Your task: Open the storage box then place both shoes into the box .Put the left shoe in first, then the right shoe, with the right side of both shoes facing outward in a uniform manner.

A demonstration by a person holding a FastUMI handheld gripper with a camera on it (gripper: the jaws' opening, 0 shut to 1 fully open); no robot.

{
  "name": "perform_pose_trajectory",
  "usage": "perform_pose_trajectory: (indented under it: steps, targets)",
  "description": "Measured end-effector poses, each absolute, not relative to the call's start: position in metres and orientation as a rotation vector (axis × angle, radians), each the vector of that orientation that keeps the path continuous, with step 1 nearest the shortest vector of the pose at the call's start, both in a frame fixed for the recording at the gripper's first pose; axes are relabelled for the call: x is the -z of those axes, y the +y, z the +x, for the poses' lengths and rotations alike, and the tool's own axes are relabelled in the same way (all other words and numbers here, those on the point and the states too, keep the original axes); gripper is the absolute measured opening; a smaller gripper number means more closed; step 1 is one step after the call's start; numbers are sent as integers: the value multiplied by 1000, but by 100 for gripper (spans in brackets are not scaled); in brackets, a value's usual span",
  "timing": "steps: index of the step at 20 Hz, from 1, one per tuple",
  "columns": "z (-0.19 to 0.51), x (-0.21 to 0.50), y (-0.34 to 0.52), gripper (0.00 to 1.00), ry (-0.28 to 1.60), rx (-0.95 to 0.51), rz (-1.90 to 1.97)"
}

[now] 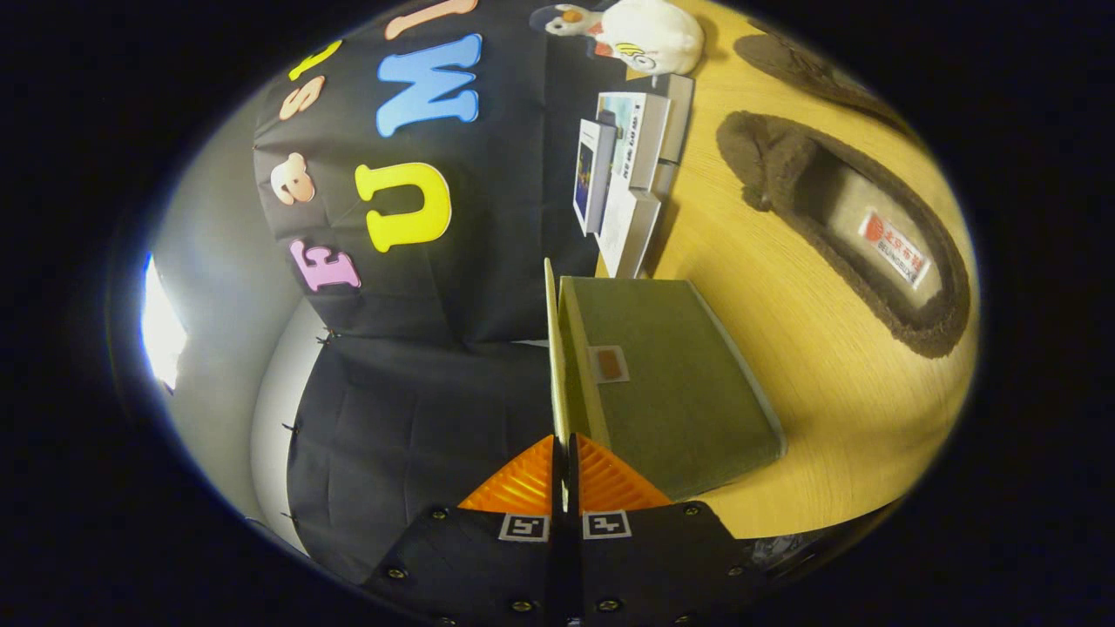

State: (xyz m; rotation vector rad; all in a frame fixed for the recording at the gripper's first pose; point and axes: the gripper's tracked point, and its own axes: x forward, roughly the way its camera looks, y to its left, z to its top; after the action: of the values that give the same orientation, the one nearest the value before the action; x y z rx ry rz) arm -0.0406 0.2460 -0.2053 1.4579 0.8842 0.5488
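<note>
The tool (564, 470) is closed on the thin lid (551, 348) of the storage box (671, 383), its two fingers (523, 488) pressing the pale panel from either side with no gap left between them. The view is rolled sideways, so the wooden bench (827, 383) runs up the side where the box sits, and the lid stands on edge, running straight ahead from the fingertips. The storage box is olive green and flat-faced, with a small orange tag (609, 364) near the lid's edge; it rests on the bench just beside the lid and touches it along one long side. Beyond the box, well apart from it on the bench, lies a dark brown fuzzy slipper (784, 174) with a tan insole and a red-and-white label, its opening turned toward the camera. A second dark slipper (801, 65) lies farther off past the first, only partly seen. Ahead of the box, against the booth's black cloth wall, stands a small cluster of white cartons (627, 165), and past those sits a white plush duck (636, 35).
</note>
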Motion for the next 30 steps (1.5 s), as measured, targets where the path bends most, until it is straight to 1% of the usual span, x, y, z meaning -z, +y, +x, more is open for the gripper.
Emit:
perform_pose_trajectory:
  steps: [9, 14, 18, 24, 30]
  targets:
    - [-29, 122, 278, 0, 807, -707, 1272]
    - [-25, 89, 310, 0, 781, -774, 1181]
    - [-26, 72, 339, 0, 774, -810, 1134]
    - [-28, 57, 382, 0, 758, -823, 981]
    - [-34, 55, 423, 0, 768, -855, 847]
